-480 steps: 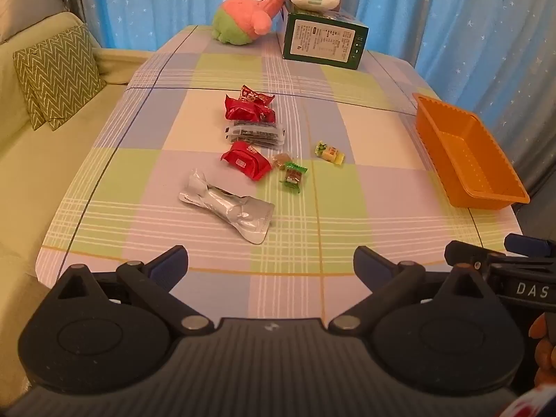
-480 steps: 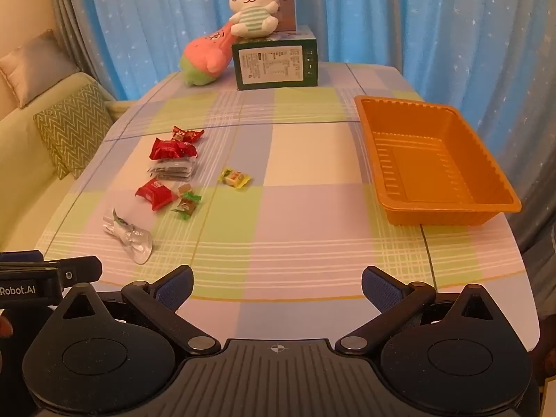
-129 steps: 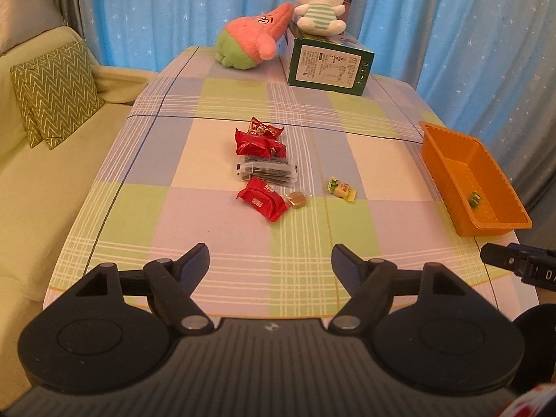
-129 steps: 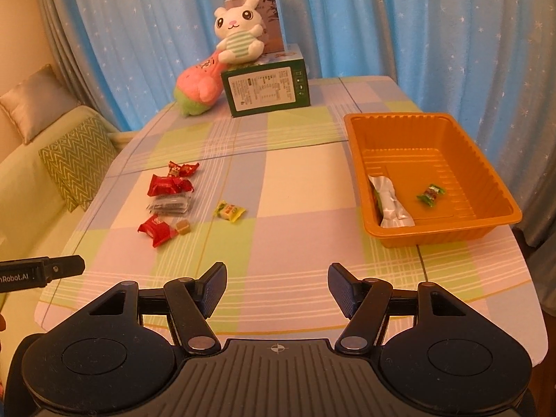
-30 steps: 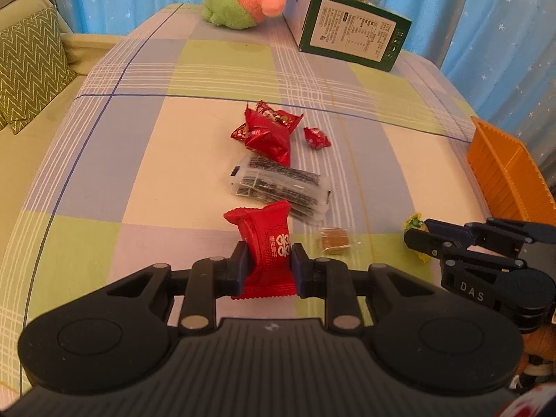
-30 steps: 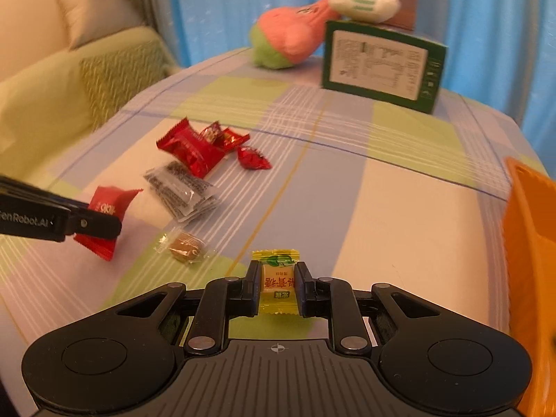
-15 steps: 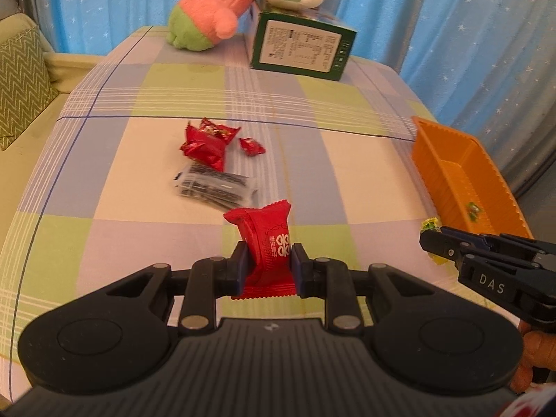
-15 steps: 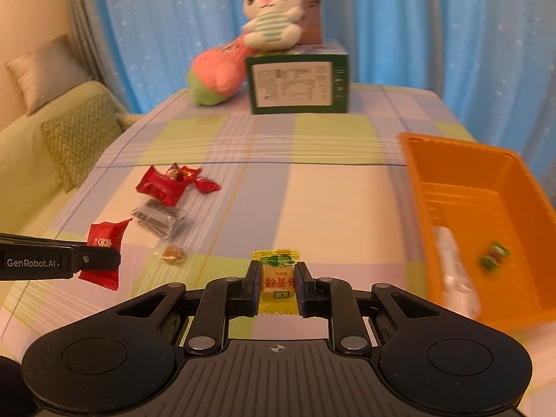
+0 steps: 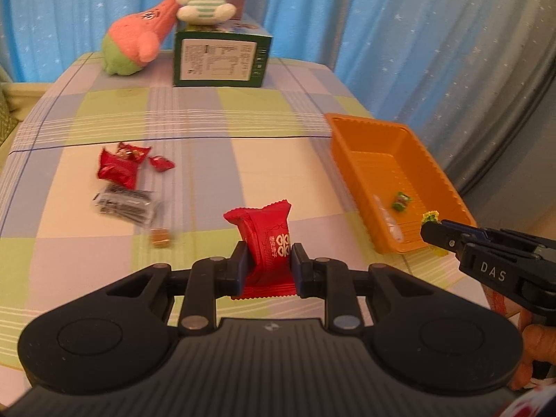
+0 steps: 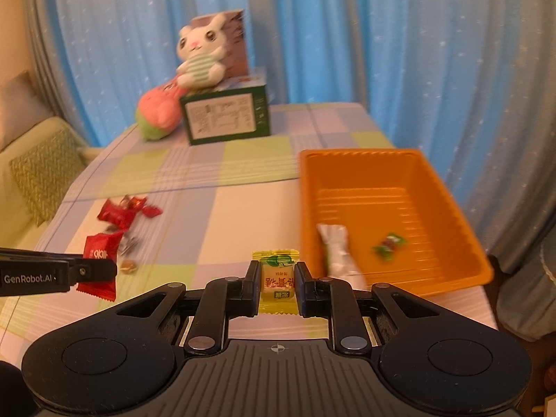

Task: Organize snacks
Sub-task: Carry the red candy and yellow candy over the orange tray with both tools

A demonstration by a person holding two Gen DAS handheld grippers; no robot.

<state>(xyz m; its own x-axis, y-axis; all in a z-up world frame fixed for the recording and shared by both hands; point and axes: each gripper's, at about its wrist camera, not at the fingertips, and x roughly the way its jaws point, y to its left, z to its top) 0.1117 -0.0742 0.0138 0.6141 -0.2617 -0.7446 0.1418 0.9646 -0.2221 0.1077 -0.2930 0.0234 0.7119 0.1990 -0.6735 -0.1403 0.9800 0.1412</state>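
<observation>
We see our left tool (image 9: pixel 267 264) clamped on a red foil snack packet (image 9: pixel 266 243) above the checked surface (image 9: pixel 226 160), our right tool (image 10: pixel 277 286) gripping a yellow wrapped candy (image 10: pixel 277 278) beside the orange plastic tray (image 10: pixel 448 279).

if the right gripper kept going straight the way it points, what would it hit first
Probably the bare tablecloth just left of the orange tray; beyond that, the green box. The right gripper holds a yellow candy. Depth is unclear.
</observation>
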